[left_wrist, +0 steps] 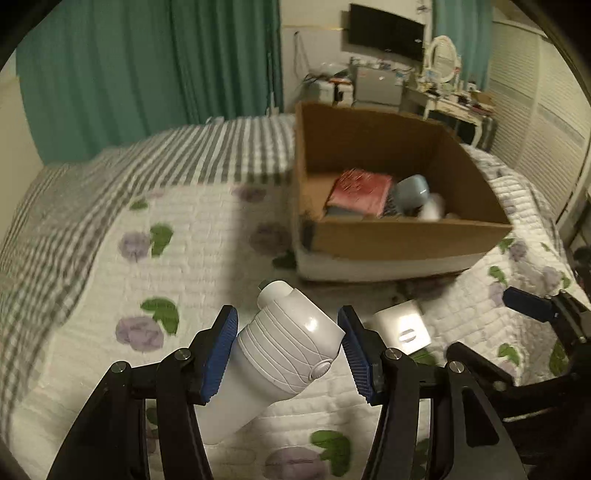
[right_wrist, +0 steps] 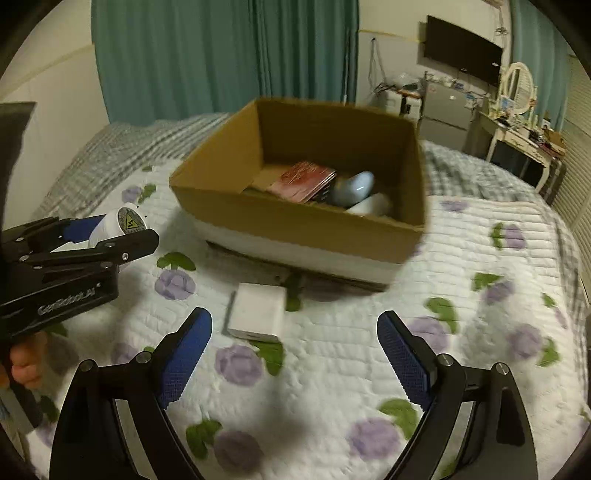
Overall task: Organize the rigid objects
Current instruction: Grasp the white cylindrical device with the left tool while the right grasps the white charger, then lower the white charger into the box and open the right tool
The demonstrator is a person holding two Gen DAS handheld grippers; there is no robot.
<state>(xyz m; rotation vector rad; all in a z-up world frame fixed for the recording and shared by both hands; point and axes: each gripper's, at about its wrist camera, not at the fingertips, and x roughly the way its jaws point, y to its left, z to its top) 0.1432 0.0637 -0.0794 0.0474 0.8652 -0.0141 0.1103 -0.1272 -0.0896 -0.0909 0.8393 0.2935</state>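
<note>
My left gripper [left_wrist: 288, 347] is shut on a white ribbed bottle-shaped device [left_wrist: 280, 350], held above the bed; in the right wrist view it shows at the left [right_wrist: 118, 225]. A cardboard box [left_wrist: 402, 236] stands on the bed ahead and holds a red book [left_wrist: 364, 190], a pale blue rounded object [left_wrist: 412, 192] and a white object. A white flat box [right_wrist: 256, 312] lies on the quilt in front of the cardboard box [right_wrist: 295, 229], just ahead of my right gripper [right_wrist: 295, 354], which is open and empty. The white flat box also shows in the left wrist view [left_wrist: 402, 326].
The bed has a white quilt with purple flowers [right_wrist: 369, 350] and a grey striped blanket [left_wrist: 147, 166] at the far side. Green curtains [left_wrist: 147, 66], a wall TV [left_wrist: 386, 31] and a cluttered dressing table [left_wrist: 454, 99] stand beyond the bed.
</note>
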